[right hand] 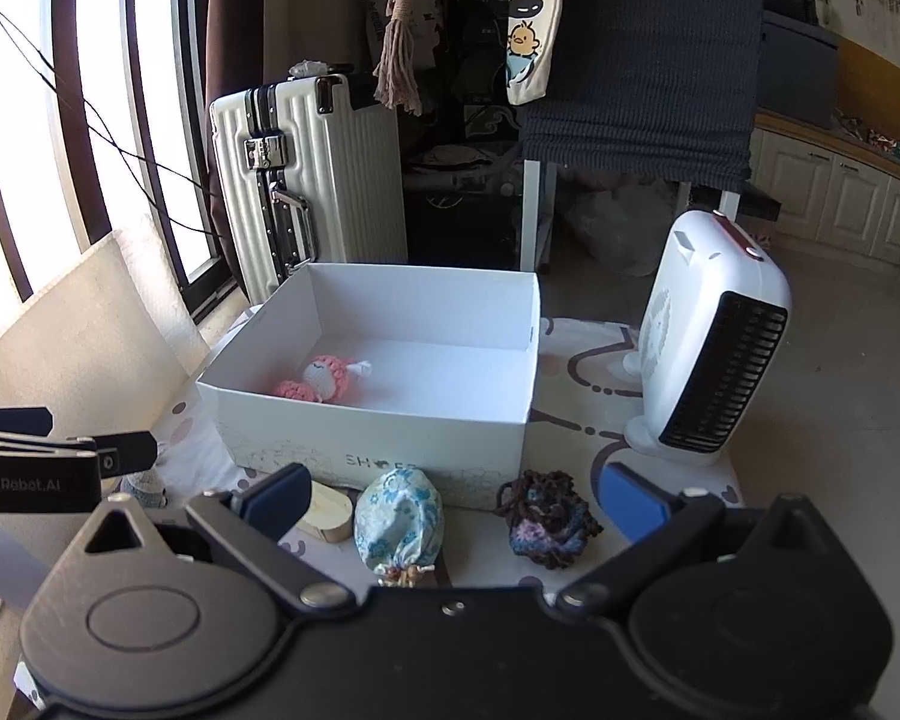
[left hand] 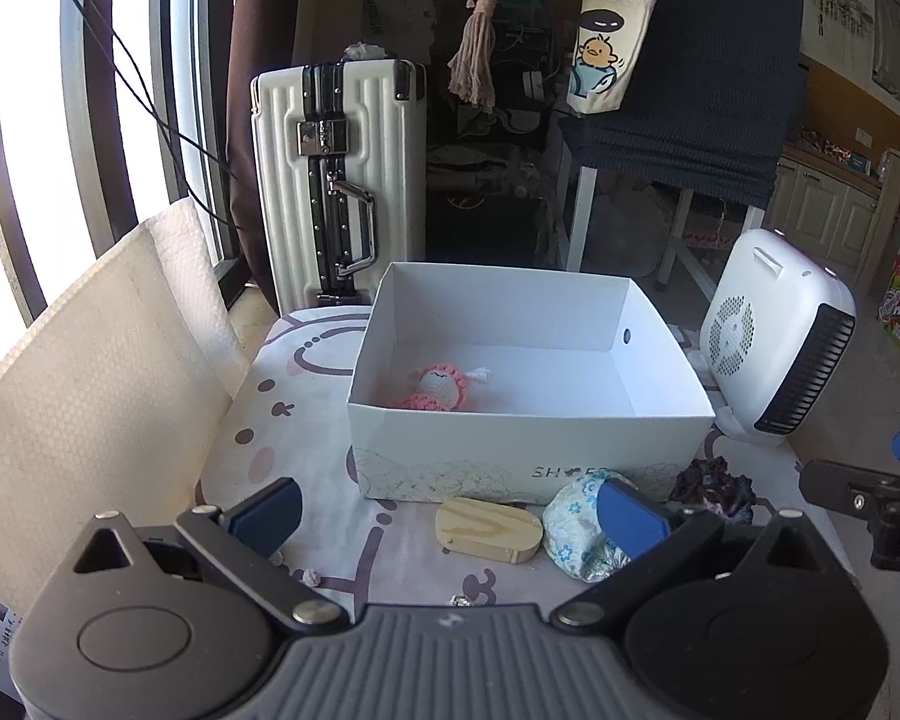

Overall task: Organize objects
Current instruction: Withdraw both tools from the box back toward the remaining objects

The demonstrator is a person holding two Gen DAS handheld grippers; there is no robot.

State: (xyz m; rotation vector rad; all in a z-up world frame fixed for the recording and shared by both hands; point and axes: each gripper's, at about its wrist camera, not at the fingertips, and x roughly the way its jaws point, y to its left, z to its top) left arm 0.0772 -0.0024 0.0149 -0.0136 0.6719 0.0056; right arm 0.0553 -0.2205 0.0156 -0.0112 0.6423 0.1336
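Note:
An open white box [left hand: 528, 450] [right hand: 378, 438] stands on the patterned table and holds a pink and white crochet doll [left hand: 441, 387] [right hand: 318, 381]. In front of the box lie an oval wooden piece [left hand: 489, 529] [right hand: 330, 516], a blue floral pouch [left hand: 576, 531] [right hand: 399, 519] and a dark crochet item [left hand: 714, 489] [right hand: 546, 519]. My left gripper [left hand: 450, 516] is open and empty, above the wooden piece and the pouch. My right gripper [right hand: 453, 501] is open and empty, with the pouch and the dark crochet item between its fingers.
A white fan heater [left hand: 774, 336] [right hand: 708, 336] stands right of the box. A white suitcase [left hand: 336, 180] [right hand: 306, 174] stands behind the table. A white padded panel [left hand: 90, 360] [right hand: 78, 336] leans at the left. A small bottle [right hand: 144, 486] sits by the table's left edge.

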